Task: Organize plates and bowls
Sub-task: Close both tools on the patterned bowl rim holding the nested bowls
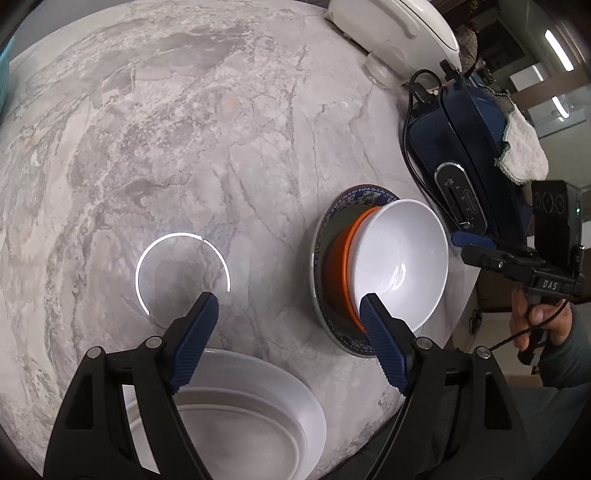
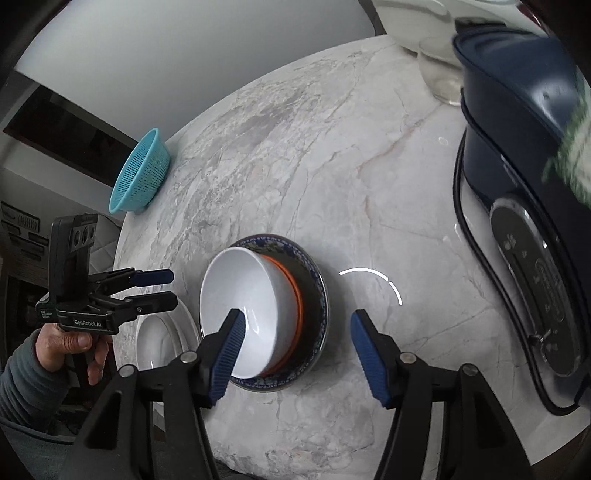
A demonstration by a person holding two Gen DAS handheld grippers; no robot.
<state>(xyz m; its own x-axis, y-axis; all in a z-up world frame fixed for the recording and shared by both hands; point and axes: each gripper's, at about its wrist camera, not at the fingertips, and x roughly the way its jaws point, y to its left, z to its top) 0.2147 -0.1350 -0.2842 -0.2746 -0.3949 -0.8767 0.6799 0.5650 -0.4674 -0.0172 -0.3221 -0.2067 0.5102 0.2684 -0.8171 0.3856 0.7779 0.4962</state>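
Note:
On the marble table (image 1: 184, 147) a white bowl (image 1: 399, 262) is nested in an orange bowl (image 1: 345, 258), and both rest on a blue-patterned plate (image 1: 364, 194). A white plate (image 1: 240, 417) lies at the near edge, under my left gripper (image 1: 288, 306), which is open and holds nothing. In the right wrist view my right gripper (image 2: 297, 317) hovers open over the stack. One of its fingers is in front of the white bowl (image 2: 247, 306) and the other is over bare table. The left gripper (image 2: 166, 288) hangs above the white plate (image 2: 159, 343).
A dark blue appliance (image 2: 517, 184) with a black cord stands along the right, with a cloth (image 1: 524, 147) draped on it. A white appliance (image 1: 399, 33) sits at the far right. A teal colander (image 2: 142, 173) leans at the table's far left edge.

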